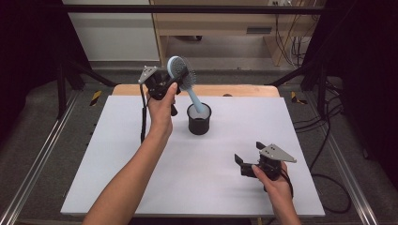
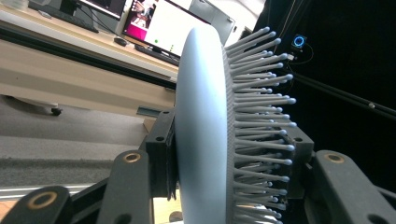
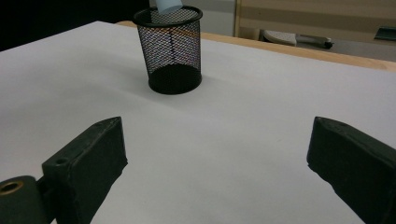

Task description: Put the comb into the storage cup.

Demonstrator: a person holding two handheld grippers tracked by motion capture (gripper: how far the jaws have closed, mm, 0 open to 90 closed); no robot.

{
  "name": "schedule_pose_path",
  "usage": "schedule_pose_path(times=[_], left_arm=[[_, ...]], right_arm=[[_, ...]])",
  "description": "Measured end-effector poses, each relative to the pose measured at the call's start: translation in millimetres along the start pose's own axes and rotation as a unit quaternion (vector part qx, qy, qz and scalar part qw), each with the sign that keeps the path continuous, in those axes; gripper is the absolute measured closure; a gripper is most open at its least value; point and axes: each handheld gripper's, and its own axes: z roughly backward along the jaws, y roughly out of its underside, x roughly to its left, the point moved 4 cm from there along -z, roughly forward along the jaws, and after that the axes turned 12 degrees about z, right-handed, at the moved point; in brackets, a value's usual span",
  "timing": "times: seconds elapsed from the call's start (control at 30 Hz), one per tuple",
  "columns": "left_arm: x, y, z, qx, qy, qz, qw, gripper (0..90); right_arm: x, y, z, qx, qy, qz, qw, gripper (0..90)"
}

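even overhead light, bright on the white rectangular table top (image 1: 197, 178), no glare. side areas of the high view fall to near black. soft short shadows under the black wire-mesh cup (image 1: 199, 119) and the forearm. high view slightly soft, low detail. left gripper view: pale blue round hairbrush head (image 2: 201, 130) very close, bristles fairly sharp, bright monitor behind blown out and blurred, right side dark. right gripper view: mesh cup sharp, near black jaws slightly soft.

Bare forearms, no sleeves. Two black two-jaw grippers, left (image 1: 165, 83) and right (image 1: 246, 161); grey three-cornered plates on top, brass-ringed screw holes behind the fingertips, black trailing cables.
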Motion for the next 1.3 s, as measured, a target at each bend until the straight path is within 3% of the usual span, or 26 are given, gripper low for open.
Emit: schedule_pose_path(times=[0.87,1.3], left_arm=[[13.1,18.3,-5.6,0.019,-0.012,-0.020,0.9995,50.8],[16.0,27.2,-6.3,0.027,-0.010,-0.016,0.9995,50.7]], right_arm=[[0.4,0.7,-0.7,0.003,0.001,0.003,1.0000,4.8],[1.8,1.0,-0.6,0.007,0.000,0.008,0.9999,4.7]])
